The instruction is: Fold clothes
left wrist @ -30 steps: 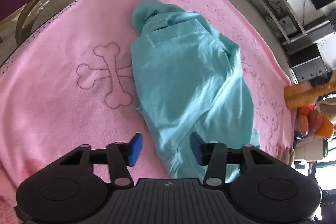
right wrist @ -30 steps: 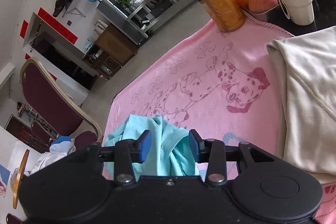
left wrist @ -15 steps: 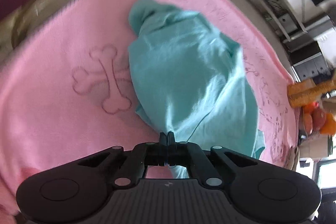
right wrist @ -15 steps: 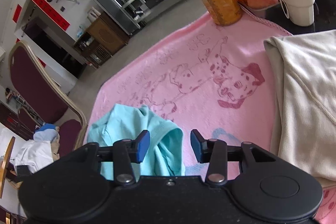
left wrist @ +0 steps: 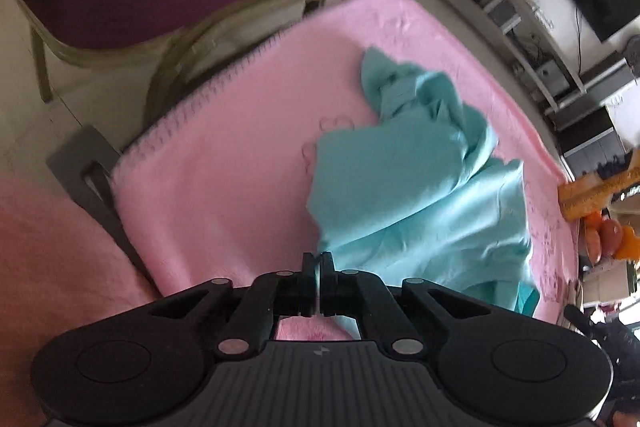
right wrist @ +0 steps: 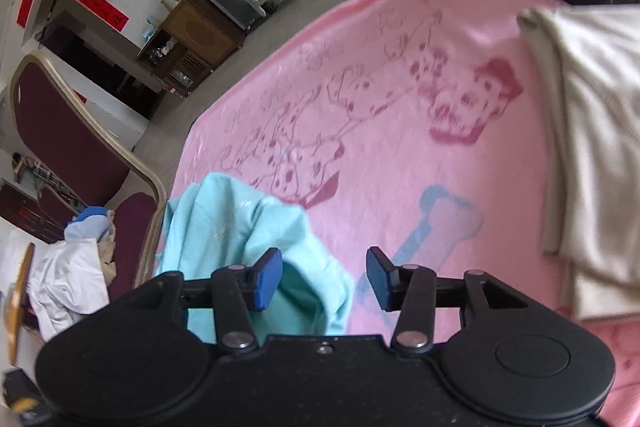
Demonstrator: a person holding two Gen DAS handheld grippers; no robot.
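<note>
Left wrist: the left gripper (left wrist: 318,269) is pinched tight on the near edge of the teal shirt (left wrist: 416,199), which runs away from it up and right across the pink blanket (left wrist: 224,183); bare blanket lies to its left.

Right wrist: the right gripper (right wrist: 323,281) gapes wide, holding nothing; the shirt's bunched end sits at its left finger; a cream garment (right wrist: 592,131) lies well to the right.

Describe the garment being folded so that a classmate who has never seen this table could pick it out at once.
A pink blanket printed with spotted dogs covers the table. At its chair-side end lies the teal garment, crumpled, one edge pinched in the left gripper. Unlike the cream garment lying flat opposite, it is bright blue-green.
</note>
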